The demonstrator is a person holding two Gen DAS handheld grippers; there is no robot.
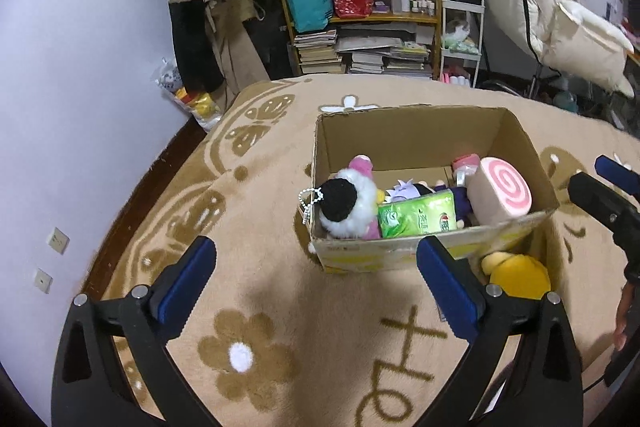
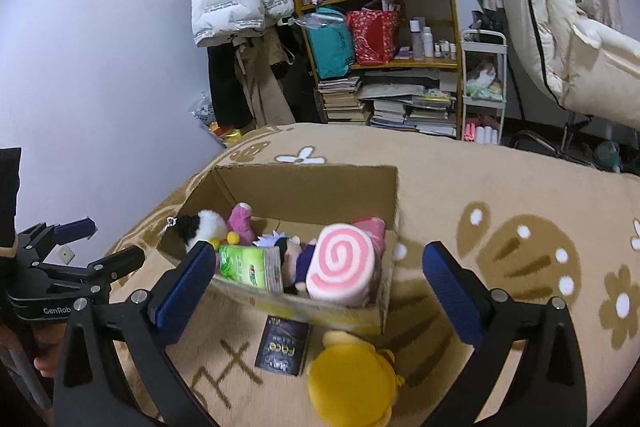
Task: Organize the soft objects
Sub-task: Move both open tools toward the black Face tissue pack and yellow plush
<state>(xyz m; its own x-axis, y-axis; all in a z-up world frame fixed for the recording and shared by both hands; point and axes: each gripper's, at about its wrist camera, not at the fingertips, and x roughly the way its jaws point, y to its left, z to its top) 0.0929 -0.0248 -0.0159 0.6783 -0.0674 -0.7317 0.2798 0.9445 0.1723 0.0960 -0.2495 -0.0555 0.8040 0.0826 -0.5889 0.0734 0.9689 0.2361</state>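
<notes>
Soft goods, part-sorted: box (image 1: 436,139) on blanket (image 1: 280,307), both tongs empty.

Box holds a panda plush (image 1: 346,209) at the left end, a green tissue pack (image 1: 418,217) against the near wall, a small doll (image 1: 408,189) behind it, and a pink swirl cushion (image 1: 500,193) at the right end, packed side by side so each stays in sight and the far half is free for more. A yellow plush (image 2: 352,379) lies outside on the blanket, touching the box's near wall, beside a dark packet (image 2: 283,349); likely the next item, being soft and nearest to hand. Left gripper (image 1: 316,287) stands wide, nothing between its pads, short of the box. Right gripper (image 2: 320,291) likewise wide and empty, above the yellow plush, its spread enough for that bulk.
</notes>
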